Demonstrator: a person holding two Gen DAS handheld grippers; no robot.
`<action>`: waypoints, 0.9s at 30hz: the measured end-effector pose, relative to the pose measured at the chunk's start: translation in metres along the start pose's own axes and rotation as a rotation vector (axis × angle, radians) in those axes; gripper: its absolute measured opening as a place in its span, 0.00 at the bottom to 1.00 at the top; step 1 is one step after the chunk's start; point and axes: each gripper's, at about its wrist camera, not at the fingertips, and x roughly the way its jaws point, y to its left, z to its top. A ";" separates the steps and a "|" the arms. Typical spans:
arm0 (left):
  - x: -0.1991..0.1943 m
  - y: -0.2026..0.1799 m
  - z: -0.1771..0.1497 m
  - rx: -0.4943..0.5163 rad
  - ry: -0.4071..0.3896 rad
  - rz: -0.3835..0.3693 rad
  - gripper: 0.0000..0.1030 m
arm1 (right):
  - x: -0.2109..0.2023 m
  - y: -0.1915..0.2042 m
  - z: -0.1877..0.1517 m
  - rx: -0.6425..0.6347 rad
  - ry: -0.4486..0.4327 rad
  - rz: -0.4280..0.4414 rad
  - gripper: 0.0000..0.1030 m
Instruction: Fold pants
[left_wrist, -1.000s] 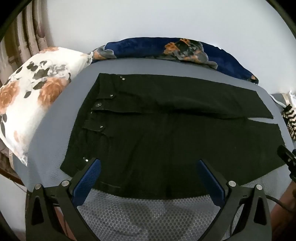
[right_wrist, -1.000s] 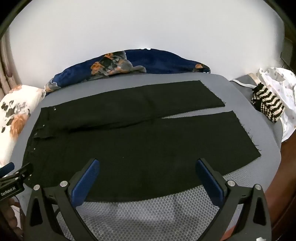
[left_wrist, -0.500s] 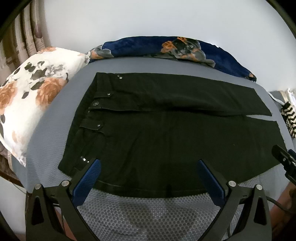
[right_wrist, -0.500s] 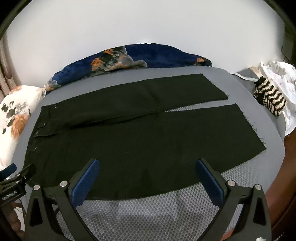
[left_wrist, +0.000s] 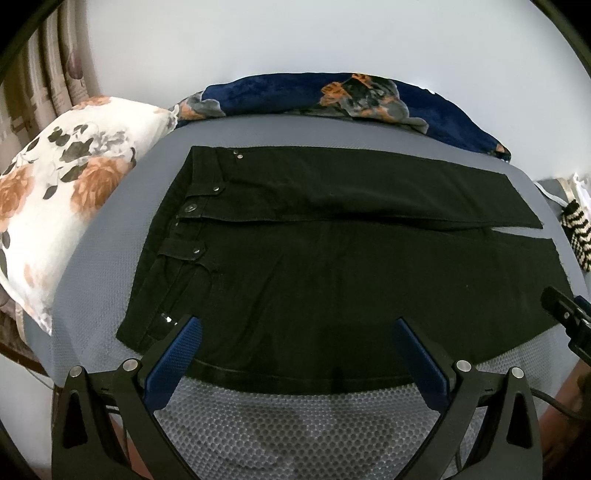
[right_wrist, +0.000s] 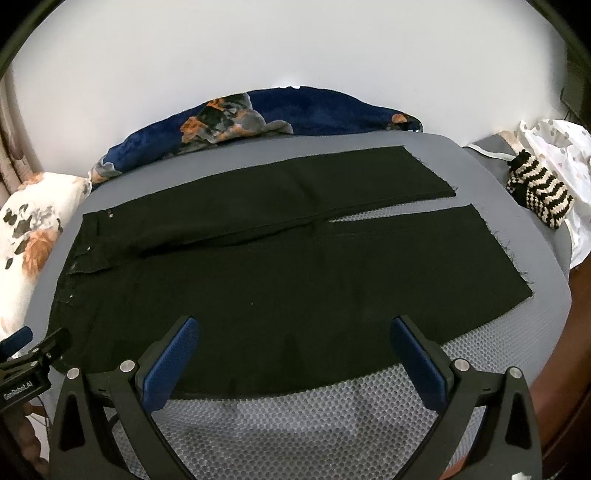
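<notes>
Black pants (left_wrist: 332, 251) lie flat on a grey mesh-covered bed (left_wrist: 295, 424), waistband to the left, both legs running right side by side; they also show in the right wrist view (right_wrist: 280, 273). My left gripper (left_wrist: 295, 343) is open and empty, hovering over the near edge of the pants by the waist end. My right gripper (right_wrist: 295, 339) is open and empty over the near edge of the near leg. Each gripper's tip shows at the edge of the other view.
A white floral pillow (left_wrist: 62, 206) lies left of the waistband. A navy floral blanket (left_wrist: 351, 96) runs along the far wall. A striped knit item (right_wrist: 539, 195) and white cloth (right_wrist: 561, 147) lie beyond the leg ends at right.
Both views have risen and pulled back slightly, so the pants sit a little lower and farther. Both grippers stay open and the pants have not moved.
</notes>
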 end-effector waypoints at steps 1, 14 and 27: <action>0.000 -0.001 0.001 -0.001 0.000 0.004 0.99 | -0.001 0.000 0.000 0.002 -0.005 0.001 1.00; 0.000 -0.001 0.002 0.007 -0.002 0.014 0.99 | -0.001 -0.005 -0.002 0.022 -0.008 0.008 1.00; 0.000 -0.001 0.003 0.007 -0.002 0.015 0.99 | -0.003 0.001 -0.001 -0.014 -0.019 -0.003 1.00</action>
